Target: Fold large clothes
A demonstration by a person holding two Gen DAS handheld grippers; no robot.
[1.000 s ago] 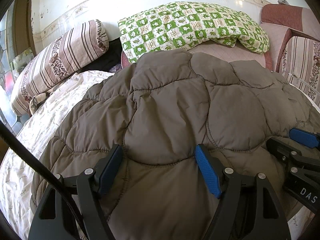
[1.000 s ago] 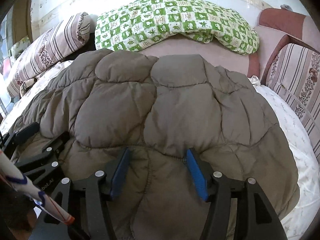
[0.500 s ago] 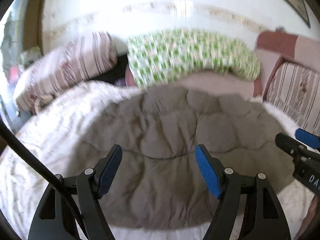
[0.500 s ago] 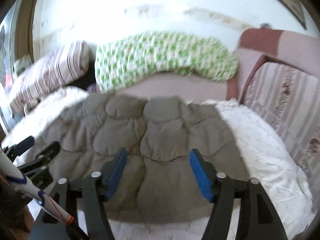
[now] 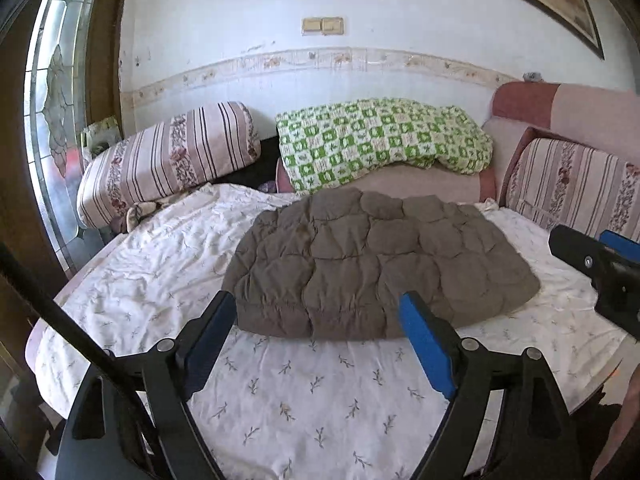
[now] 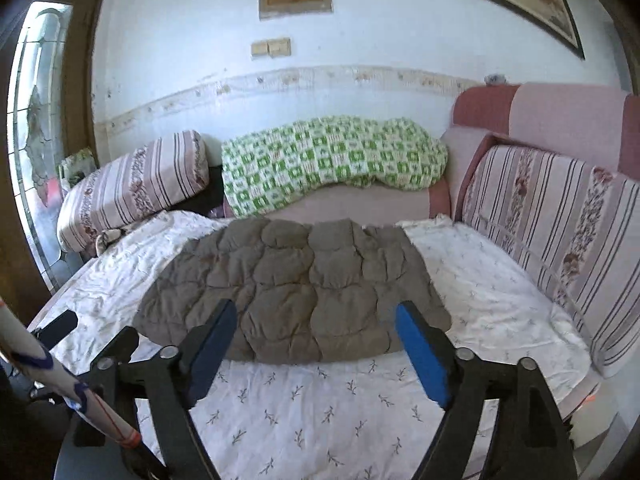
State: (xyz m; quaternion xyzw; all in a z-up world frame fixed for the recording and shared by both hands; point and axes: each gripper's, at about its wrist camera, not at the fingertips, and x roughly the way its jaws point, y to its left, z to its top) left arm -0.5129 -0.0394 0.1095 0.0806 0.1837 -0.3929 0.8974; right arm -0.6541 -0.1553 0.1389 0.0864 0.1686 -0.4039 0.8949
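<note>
A grey-brown quilted padded coat (image 5: 372,264) (image 6: 296,288) lies folded into a flat bundle on the white flowered sheet (image 5: 304,392) (image 6: 320,404) of the bed. My left gripper (image 5: 320,316) hovers above the sheet short of the coat's near edge, its jaws opening, nothing between the blue pads (image 5: 426,344). My right gripper (image 6: 316,324) hangs likewise before the coat, jaws opening and empty. The right gripper's black tip (image 5: 596,264) shows at the right edge of the left wrist view. The left gripper's tip (image 6: 60,326) shows low on the left of the right wrist view.
A striped bolster (image 5: 168,160) and a green checked blanket (image 5: 380,140) lie at the head of the bed against the wall. A striped cushion back (image 6: 560,232) borders the right side. A glass door (image 5: 52,120) stands on the left. A white pole (image 6: 60,384) crosses the lower left.
Both grippers have pulled back and risen from the coat, which now lies farther off on the sheet. Their jaws stood over the coat's near edge before and have widened since.
</note>
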